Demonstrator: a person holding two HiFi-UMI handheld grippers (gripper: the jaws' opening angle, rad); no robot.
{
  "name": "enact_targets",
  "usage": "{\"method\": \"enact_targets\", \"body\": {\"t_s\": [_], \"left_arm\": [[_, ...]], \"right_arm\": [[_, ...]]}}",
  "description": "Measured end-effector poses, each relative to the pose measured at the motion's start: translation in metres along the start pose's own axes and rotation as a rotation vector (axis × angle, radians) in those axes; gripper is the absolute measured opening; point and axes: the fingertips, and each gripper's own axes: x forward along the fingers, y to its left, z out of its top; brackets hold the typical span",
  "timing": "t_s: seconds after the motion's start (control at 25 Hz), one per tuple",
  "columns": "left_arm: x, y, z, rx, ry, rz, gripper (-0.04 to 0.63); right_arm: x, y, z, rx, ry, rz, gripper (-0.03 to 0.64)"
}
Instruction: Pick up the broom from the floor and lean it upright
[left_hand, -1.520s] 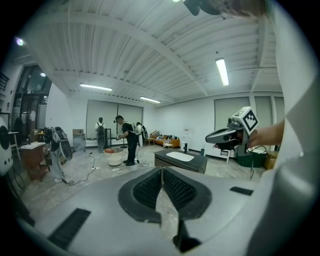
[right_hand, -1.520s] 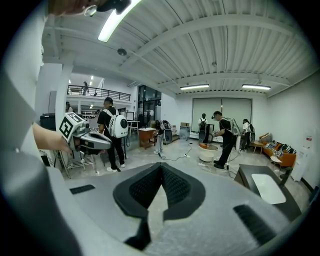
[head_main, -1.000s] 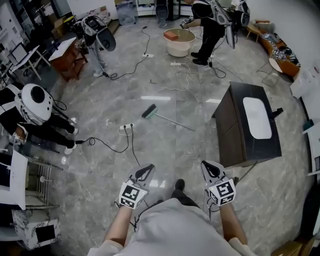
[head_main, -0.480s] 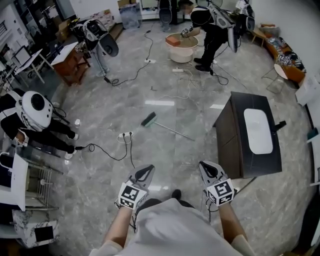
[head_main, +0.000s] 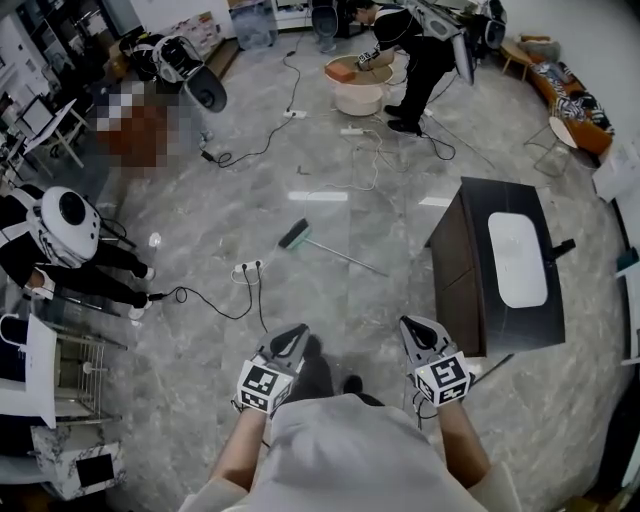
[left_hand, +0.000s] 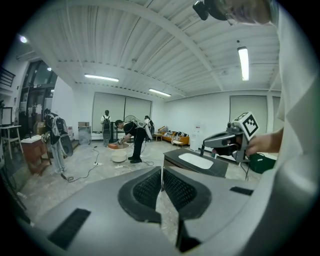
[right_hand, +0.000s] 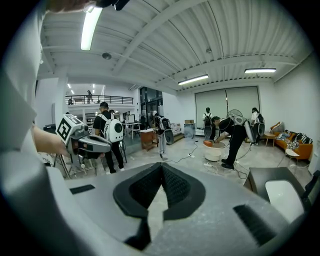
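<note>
The broom (head_main: 320, 244) lies flat on the grey marble floor ahead of me, its green head at the left end and its thin handle running right toward the dark cabinet. My left gripper (head_main: 297, 332) and my right gripper (head_main: 413, 327) are held side by side near my body, well short of the broom. Both are shut with nothing between the pads, as the left gripper (left_hand: 161, 172) view and the right gripper (right_hand: 161, 167) view show. The broom is hidden in both gripper views.
A dark cabinet with a white basin (head_main: 505, 265) stands to the right of the broom. A power strip and black cable (head_main: 248, 270) lie left of it. A person (head_main: 60, 235) crouches at left; another bends over a tub (head_main: 358, 88) far ahead. More cables cross the floor.
I have walked forward: the floor, broom and cabinet have shifted a little toward me. Both grippers keep their place before my body and stay shut.
</note>
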Motion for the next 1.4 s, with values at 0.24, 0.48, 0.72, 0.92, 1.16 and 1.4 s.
{"method": "enact_targets", "body": {"t_s": [0.24, 0.48, 0.72, 0.92, 1.16, 1.4], "left_arm": [[0.042, 0.040, 0.008, -0.007, 0.003, -0.038, 0.015], [0.091, 0.106, 0.016, -0.011, 0.017, -0.094, 0.015], [0.144, 0.184, 0.017, 0.014, 0.060, -0.148, 0.015], [0.187, 0.235, 0.005, 0.025, 0.111, -0.214, 0.015], [0.250, 0.273, -0.010, 0.066, 0.144, -0.309, 0.015], [0.297, 0.287, -0.030, 0.074, 0.189, -0.378, 0.015]], "right_arm": [[0.035, -0.027, 0.009, 0.007, 0.018, -0.046, 0.000], [0.091, -0.054, 0.019, 0.024, 0.057, -0.108, 0.002], [0.163, -0.085, 0.026, 0.061, 0.114, -0.169, 0.001], [0.215, -0.103, 0.020, 0.073, 0.179, -0.214, 0.002], [0.267, -0.131, 0.008, 0.102, 0.218, -0.261, 0.002], [0.290, -0.146, -0.014, 0.162, 0.243, -0.298, 0.000]]}}
